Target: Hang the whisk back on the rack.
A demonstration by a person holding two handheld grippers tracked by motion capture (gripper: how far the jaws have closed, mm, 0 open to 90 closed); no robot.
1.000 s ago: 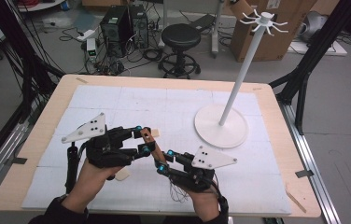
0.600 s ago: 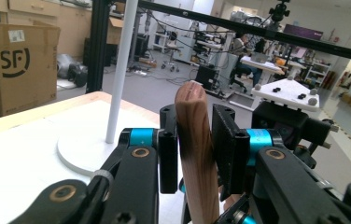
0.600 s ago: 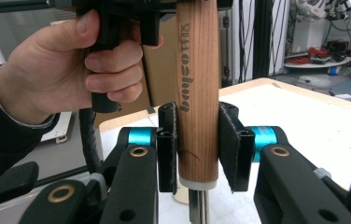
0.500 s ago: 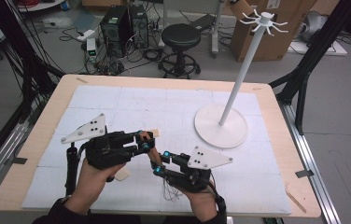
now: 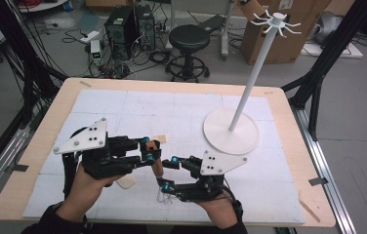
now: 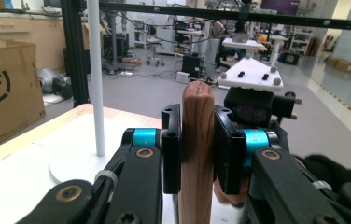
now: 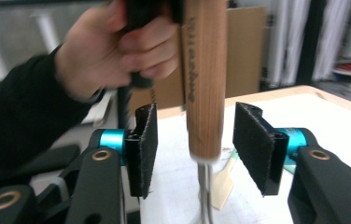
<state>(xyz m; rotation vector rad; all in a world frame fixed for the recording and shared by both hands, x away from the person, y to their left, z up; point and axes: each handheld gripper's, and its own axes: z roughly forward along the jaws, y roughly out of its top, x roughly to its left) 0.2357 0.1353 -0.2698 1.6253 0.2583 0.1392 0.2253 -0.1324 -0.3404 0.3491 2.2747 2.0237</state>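
Wooden handle [image 6: 197, 154] stands upright, pinched between the left gripper's [image 6: 197, 149] fingers [image 6: 171, 149], its rounded top rising above them. Right gripper [image 7: 194, 149] fingers [image 7: 146, 149] are spread, one to each side of the handle's lower end without touching; a thin metal shank [image 7: 204, 196] hangs below. White stand [image 5: 231, 131] sits beyond on the tabletop [image 5: 172, 84].

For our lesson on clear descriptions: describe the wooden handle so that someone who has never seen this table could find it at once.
Start at the white stand with its tall pole on the table's right side, then look left to the two hand-held grippers near the front edge. The wooden handle stands upright, clamped in the left hand-held gripper. Unlike the flat pale pieces lying on the mat, it is reddish-brown and rounded.
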